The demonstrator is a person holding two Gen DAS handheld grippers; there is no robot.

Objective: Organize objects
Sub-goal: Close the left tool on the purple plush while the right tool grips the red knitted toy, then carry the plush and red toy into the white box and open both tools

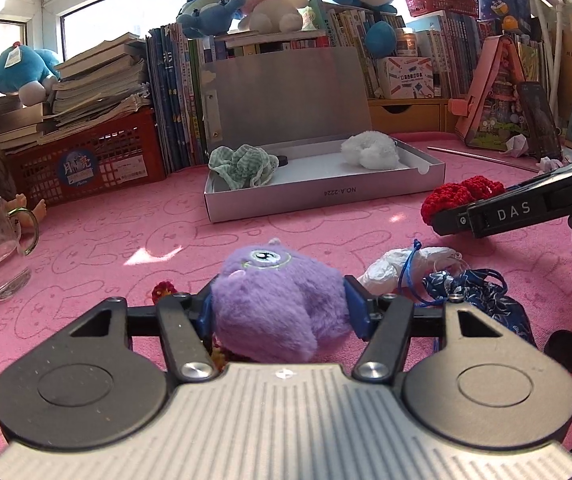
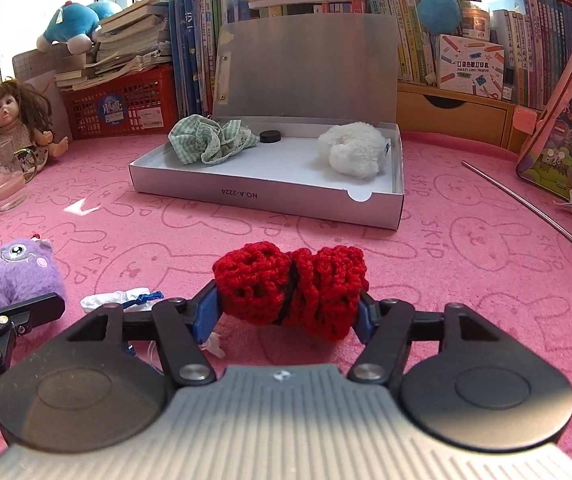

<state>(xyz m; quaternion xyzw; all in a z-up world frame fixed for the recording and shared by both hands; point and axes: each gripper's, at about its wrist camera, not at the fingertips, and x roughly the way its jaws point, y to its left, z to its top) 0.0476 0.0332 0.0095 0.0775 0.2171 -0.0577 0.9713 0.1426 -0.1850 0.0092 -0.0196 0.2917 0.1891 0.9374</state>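
Pink mat (image 2: 446,240): left gripper (image 1: 280,304) pinched purple plush (image 1: 274,300); right gripper (image 2: 290,308) clamped red crochet piece (image 2: 290,288); grey box (image 2: 270,196) far behind.

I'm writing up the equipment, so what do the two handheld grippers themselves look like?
Both match. The left gripper and right gripper have ribbed grey bodies, black linkage arms with silver pivot screws, round black discs and blue finger pads. White "DAS" lettering marks the right one's side.
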